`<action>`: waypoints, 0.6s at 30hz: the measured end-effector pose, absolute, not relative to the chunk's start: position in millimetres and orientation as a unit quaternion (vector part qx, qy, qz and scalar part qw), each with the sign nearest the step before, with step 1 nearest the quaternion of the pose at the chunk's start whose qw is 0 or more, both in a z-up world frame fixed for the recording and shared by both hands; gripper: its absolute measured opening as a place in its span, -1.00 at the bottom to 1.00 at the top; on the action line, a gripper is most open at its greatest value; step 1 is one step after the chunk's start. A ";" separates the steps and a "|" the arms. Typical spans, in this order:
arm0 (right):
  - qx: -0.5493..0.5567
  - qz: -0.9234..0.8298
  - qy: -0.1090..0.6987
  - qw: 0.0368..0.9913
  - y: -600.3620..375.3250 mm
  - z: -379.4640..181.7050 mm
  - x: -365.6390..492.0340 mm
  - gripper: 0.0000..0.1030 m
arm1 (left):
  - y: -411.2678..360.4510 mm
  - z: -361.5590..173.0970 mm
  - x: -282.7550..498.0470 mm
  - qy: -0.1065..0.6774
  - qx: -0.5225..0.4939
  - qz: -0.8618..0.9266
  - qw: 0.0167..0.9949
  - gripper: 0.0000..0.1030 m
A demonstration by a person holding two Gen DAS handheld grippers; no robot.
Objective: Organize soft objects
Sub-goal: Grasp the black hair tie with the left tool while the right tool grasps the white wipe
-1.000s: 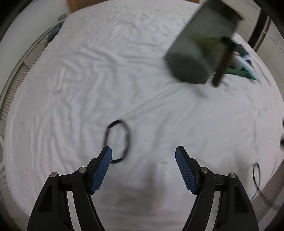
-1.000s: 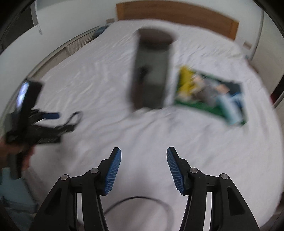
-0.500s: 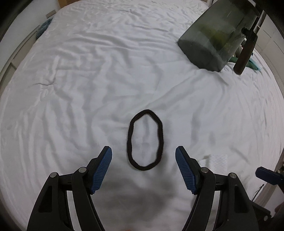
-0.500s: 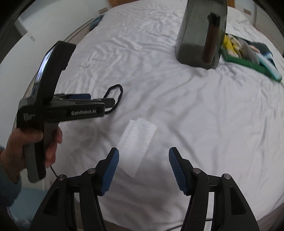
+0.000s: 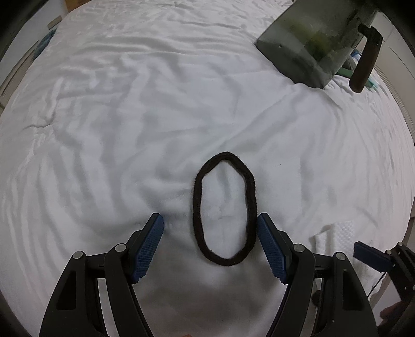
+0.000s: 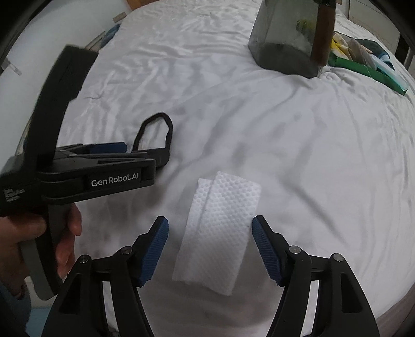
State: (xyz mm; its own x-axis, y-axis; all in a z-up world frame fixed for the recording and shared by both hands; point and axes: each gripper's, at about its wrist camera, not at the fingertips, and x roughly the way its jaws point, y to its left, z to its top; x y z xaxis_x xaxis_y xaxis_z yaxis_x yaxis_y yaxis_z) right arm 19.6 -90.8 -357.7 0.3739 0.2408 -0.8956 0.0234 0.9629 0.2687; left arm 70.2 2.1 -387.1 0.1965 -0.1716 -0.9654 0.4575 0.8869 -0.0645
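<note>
Though untouched, headband point(image 5: 224, 209) between left tool point(image 5: 210, 245) pads.

Rumpled white bed point(image 5: 129, 116), wooden headboard point(image 6: 135, 3)

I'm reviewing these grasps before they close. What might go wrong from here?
The black loop lies off-centre, hard against the left gripper's right pad, so closing may push it aside. The right gripper, whose jaws have just been opening, straddles a flat white wipe and may pinch the bedsheet too.

"GenRobot.AI" in white on the left claw's point(image 6: 124, 149) black body (side panel) — smaller print beside it unreadable
</note>
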 end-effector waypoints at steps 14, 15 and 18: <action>0.112 0.053 0.575 0.809 -81.2 -388.2 41.1 0.11 | -10.6 -397.9 76.6 0.600 0.122 -0.207 0.763 0.54; 0.111 0.052 0.576 0.808 -81.5 -389.7 42.5 0.06 | -11.4 -398.6 77.0 0.600 0.123 -0.204 0.764 0.53; 0.109 0.053 0.577 0.808 -84.7 -392.6 45.0 -0.35 | -15.4 -401.0 78.6 0.599 0.130 -0.196 0.766 0.41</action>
State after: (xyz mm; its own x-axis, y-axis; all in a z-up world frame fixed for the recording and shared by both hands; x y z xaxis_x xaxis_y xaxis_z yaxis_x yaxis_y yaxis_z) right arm 45.0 -84.7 -392.6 0.3285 0.2117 -0.9205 0.0391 0.9707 0.2372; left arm 78.6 -15.4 -401.0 0.2060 -0.1441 -0.9679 0.4561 0.8892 -0.0353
